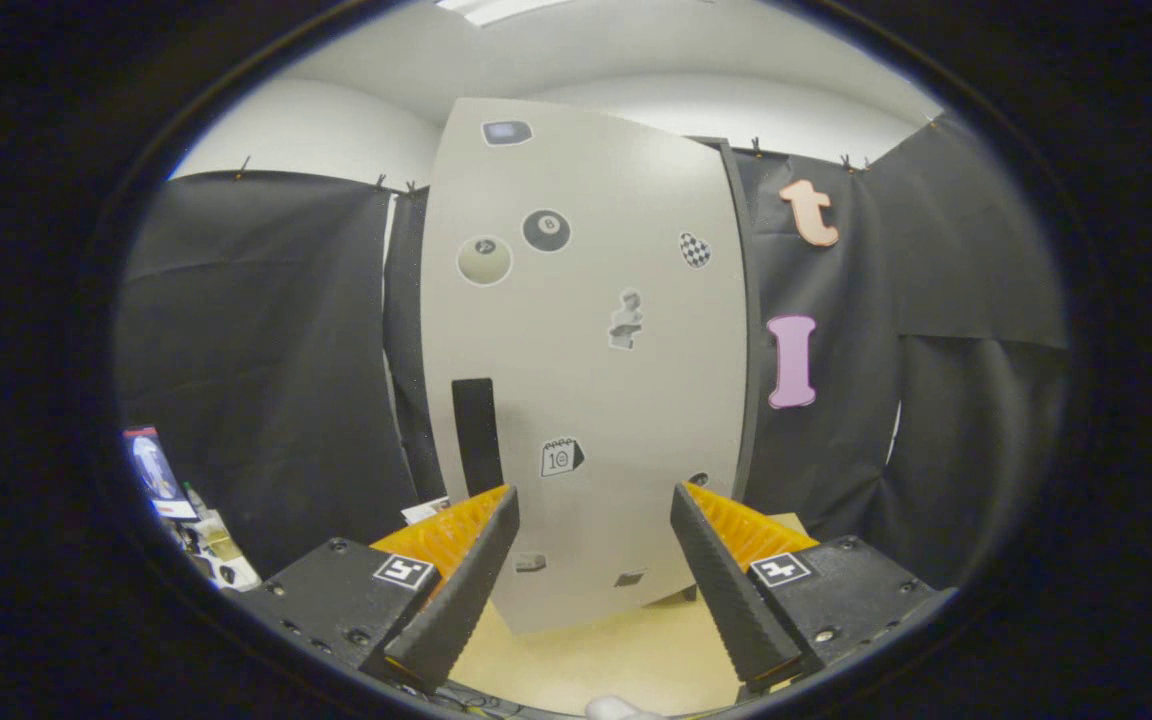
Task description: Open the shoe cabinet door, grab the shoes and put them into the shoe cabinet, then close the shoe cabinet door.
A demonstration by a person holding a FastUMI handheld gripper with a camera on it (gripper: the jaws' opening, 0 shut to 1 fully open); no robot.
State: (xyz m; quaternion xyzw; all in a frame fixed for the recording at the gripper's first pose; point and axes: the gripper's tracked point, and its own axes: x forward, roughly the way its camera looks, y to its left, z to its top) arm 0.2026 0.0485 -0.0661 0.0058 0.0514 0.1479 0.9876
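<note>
The gripper [596,500] has its two fingers wide apart, holding nothing. The shoe cabinet door [586,350] stands shut just ahead of them, with stickers and a dark handle [476,432].

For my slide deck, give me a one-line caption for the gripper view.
Open gripper faces the closed, sticker-covered shoe cabinet door, its dark handle just beyond one finger.

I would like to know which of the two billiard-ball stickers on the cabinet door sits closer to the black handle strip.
The pale ball sticker, directly above the black handle strip; the black eight-ball sticker sits higher, farther across the cabinet door. The tool is open below.
</note>
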